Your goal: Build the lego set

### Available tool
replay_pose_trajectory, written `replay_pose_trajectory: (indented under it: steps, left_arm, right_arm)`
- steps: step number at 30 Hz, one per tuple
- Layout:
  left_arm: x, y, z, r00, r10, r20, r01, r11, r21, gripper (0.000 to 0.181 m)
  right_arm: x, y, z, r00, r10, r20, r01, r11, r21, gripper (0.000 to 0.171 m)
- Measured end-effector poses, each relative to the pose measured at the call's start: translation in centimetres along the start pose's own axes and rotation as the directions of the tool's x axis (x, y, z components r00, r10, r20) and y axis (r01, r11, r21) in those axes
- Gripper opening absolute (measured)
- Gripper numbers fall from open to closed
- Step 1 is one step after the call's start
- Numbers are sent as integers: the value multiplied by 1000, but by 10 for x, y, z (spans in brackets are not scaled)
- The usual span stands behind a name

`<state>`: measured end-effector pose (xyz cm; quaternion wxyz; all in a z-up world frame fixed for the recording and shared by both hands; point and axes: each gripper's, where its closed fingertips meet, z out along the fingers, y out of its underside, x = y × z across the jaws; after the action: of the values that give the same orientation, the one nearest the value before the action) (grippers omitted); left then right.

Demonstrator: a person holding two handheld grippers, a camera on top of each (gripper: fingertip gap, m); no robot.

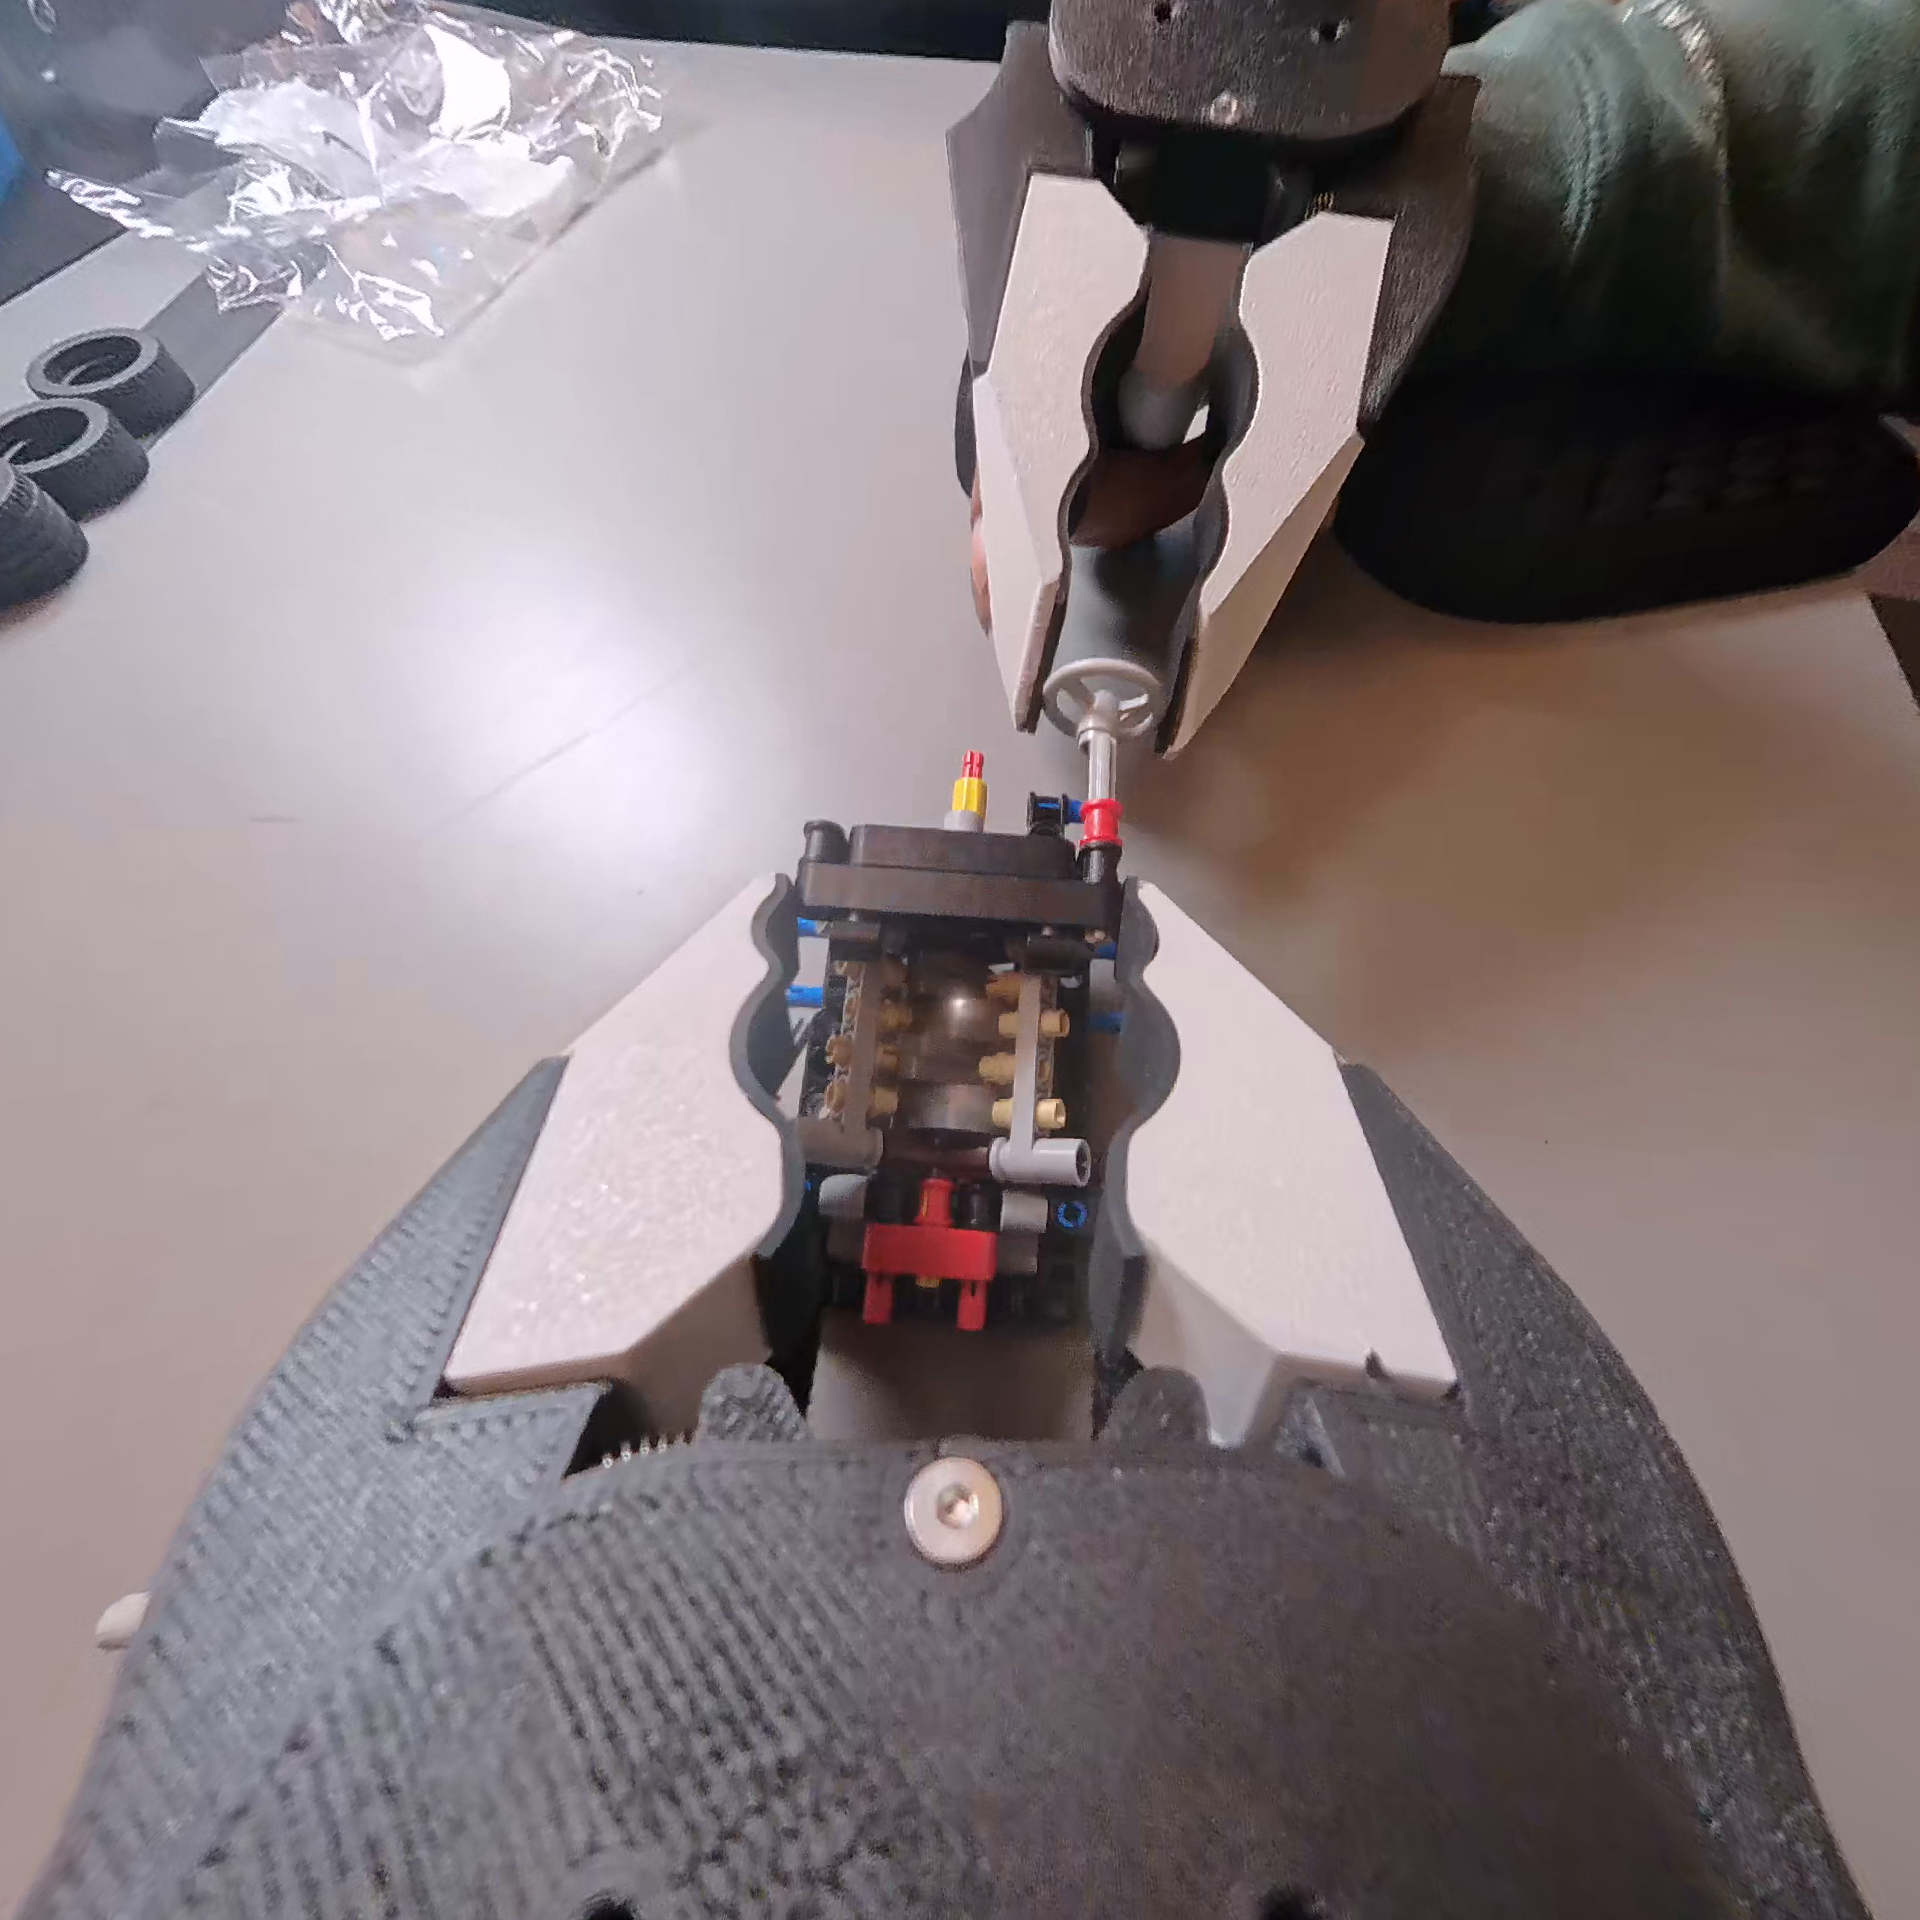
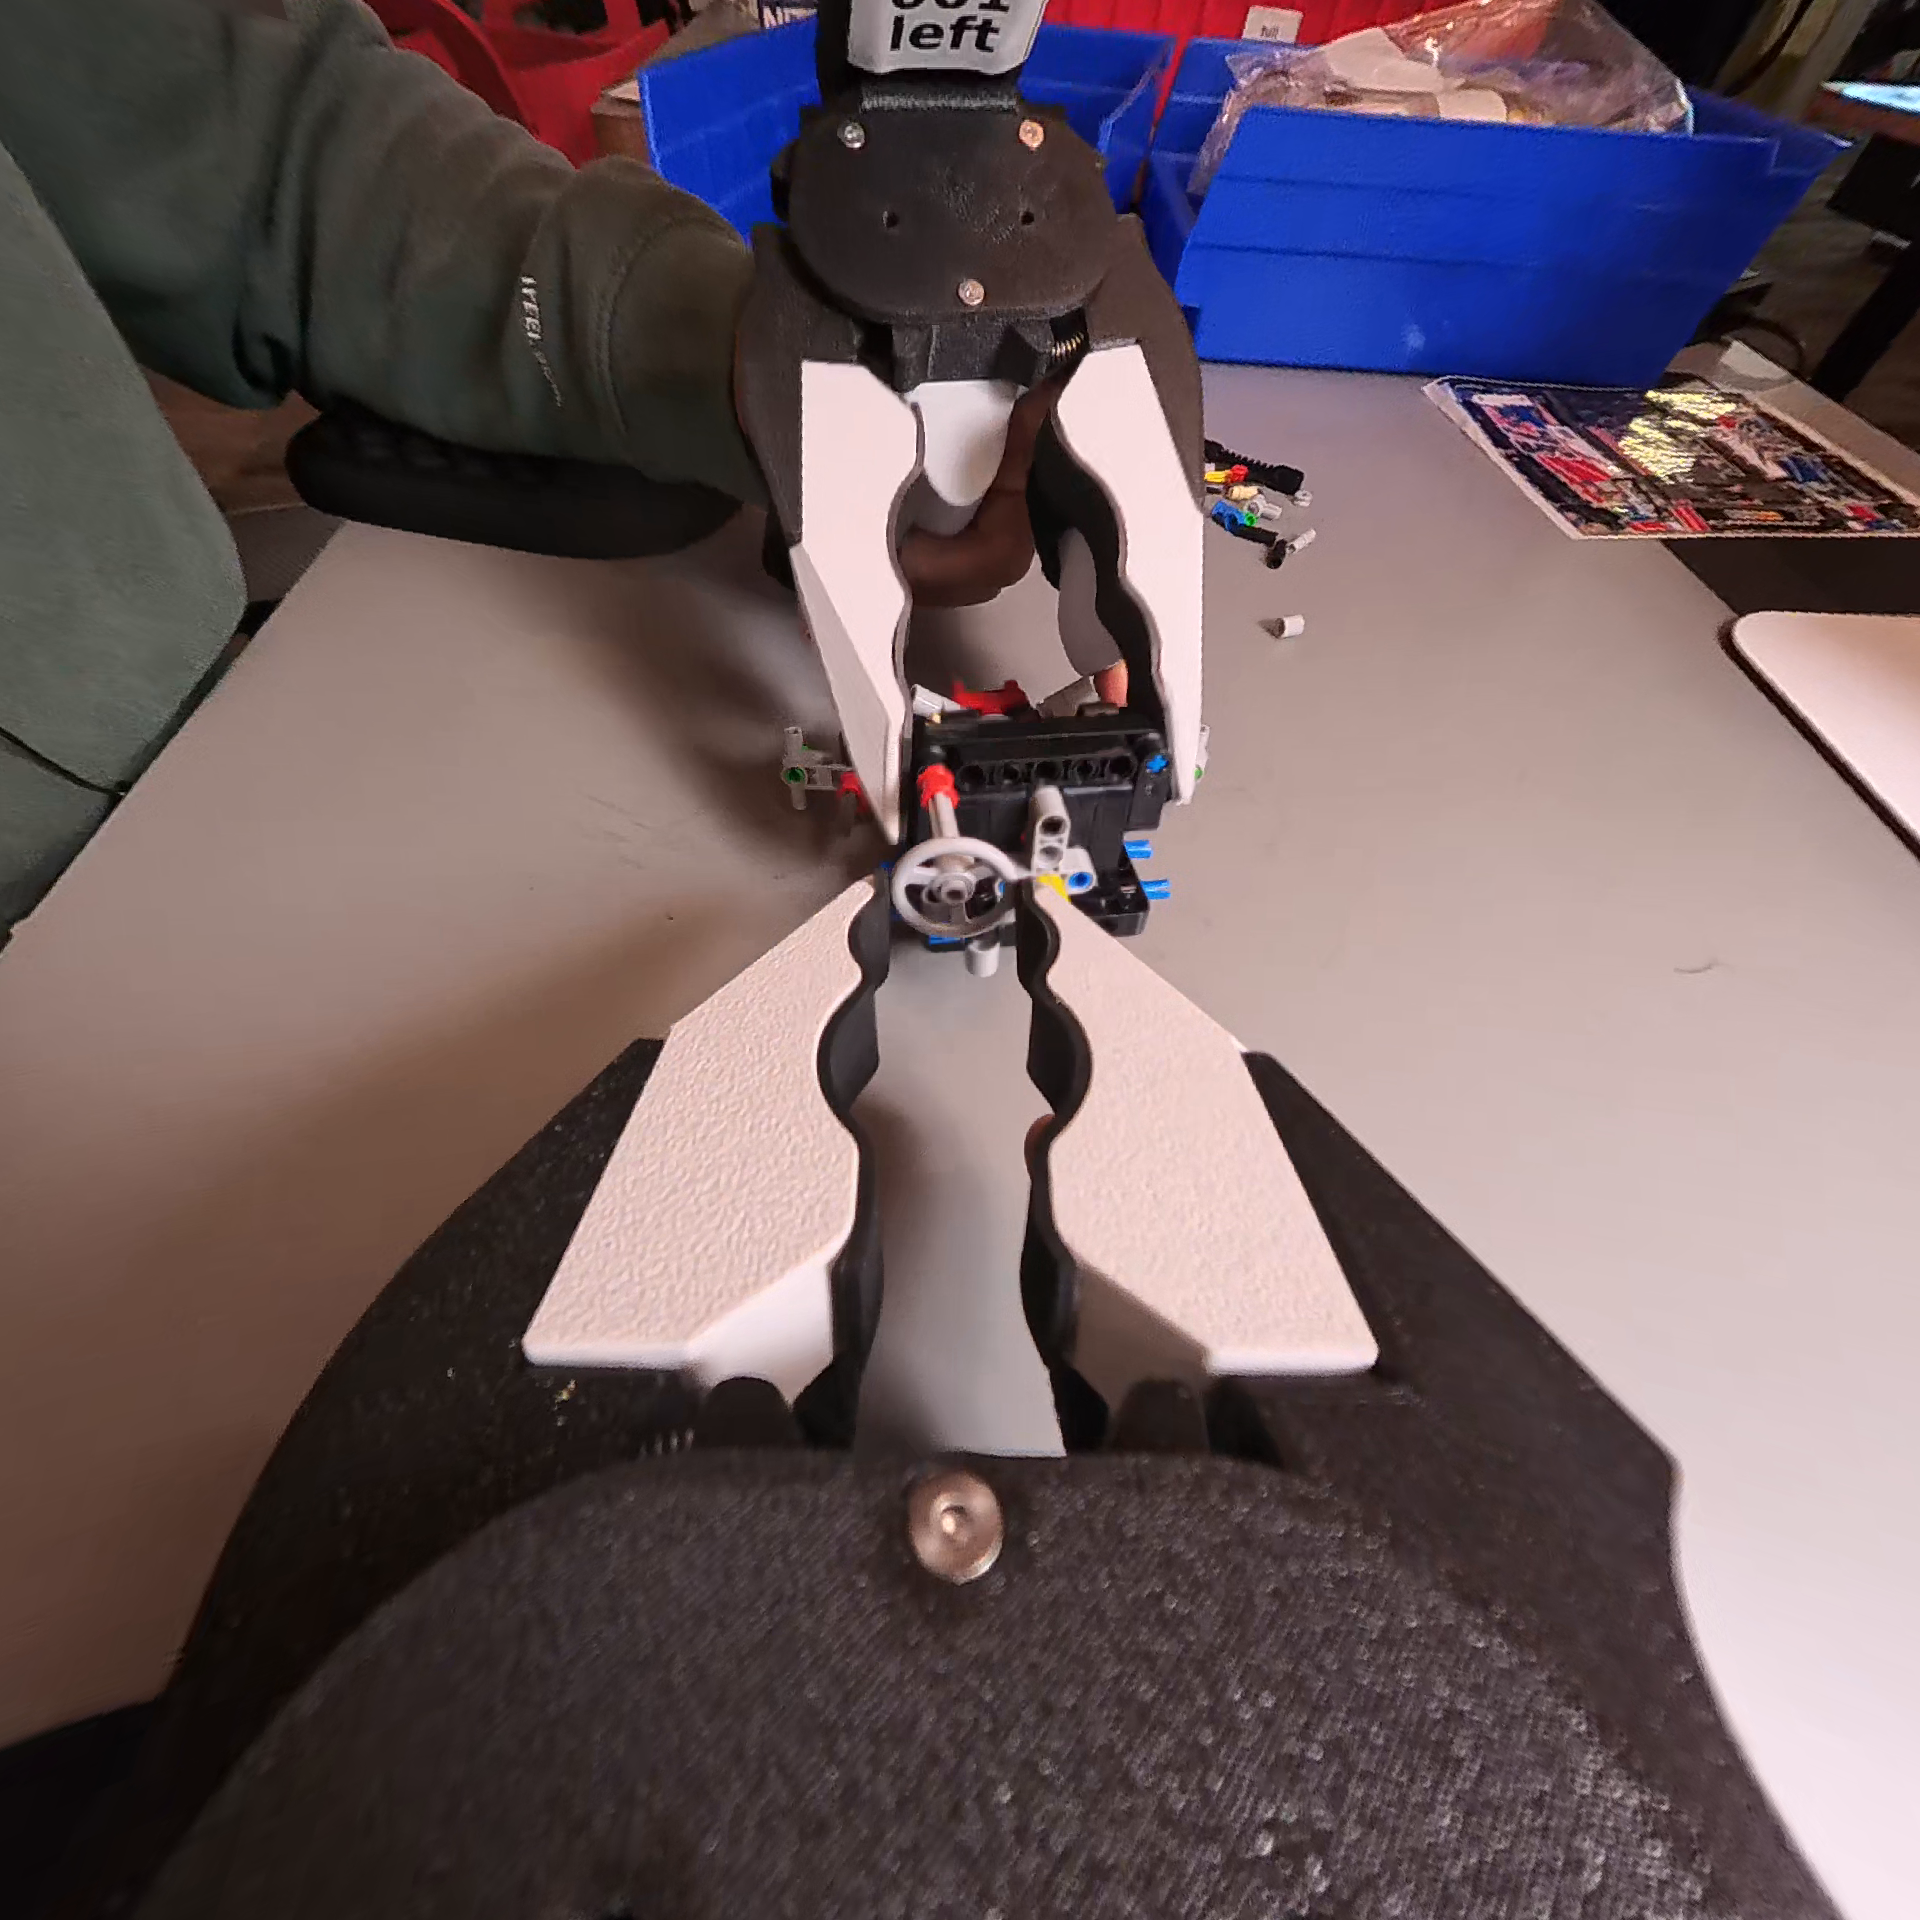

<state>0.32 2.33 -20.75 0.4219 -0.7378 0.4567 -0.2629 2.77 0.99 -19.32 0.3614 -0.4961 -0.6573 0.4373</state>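
My left gripper is shut on a black lego assembly with tan pins, a red piece at its near end and a yellow-and-red pin on top, held just above the grey table. My right gripper is shut on a grey steering wheel. The wheel's thin grey axle carries a red bush that meets the assembly's far right corner. In the right wrist view the left gripper faces me and clamps the assembly. In the left wrist view the right gripper comes down from the upper right.
Black tyres and crumpled clear bags lie at the far left. Blue bins, an instruction booklet, loose small parts and a white board's edge are beyond the assembly. A green sleeve holds the left gripper.
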Motion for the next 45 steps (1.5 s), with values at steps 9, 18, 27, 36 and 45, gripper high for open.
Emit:
replay_pose_trajectory:
  steps: [9, 18, 27, 36, 45]
  left_arm:
    - [7, -9, -1, 998, -40, -42, 41, 998, 39, 60]
    - [10, -17, -5, 988, -128, -85, 135, 988, 80, 60]
    - [14, -15, -5, 982, -151, -113, 160, 984, 74, 61]
    - [15, -16, -5, 977, -167, -129, 178, 981, 80, 61]
    - [17, -15, -4, 978, -162, -134, 172, 983, 67, 61]
  right_arm:
    - [-4, -11, -6, 997, 52, 51, -56, 995, 82, 22]
    - [-8, -29, -16, 971, 162, 178, -198, 957, 211, 22]
    - [-8, -29, -12, 964, 178, 199, -218, 955, 202, 22]
    - [-10, -27, -13, 958, 185, 218, -228, 955, 192, 22]
    - [-12, -25, -10, 956, 185, 229, -226, 960, 168, 22]
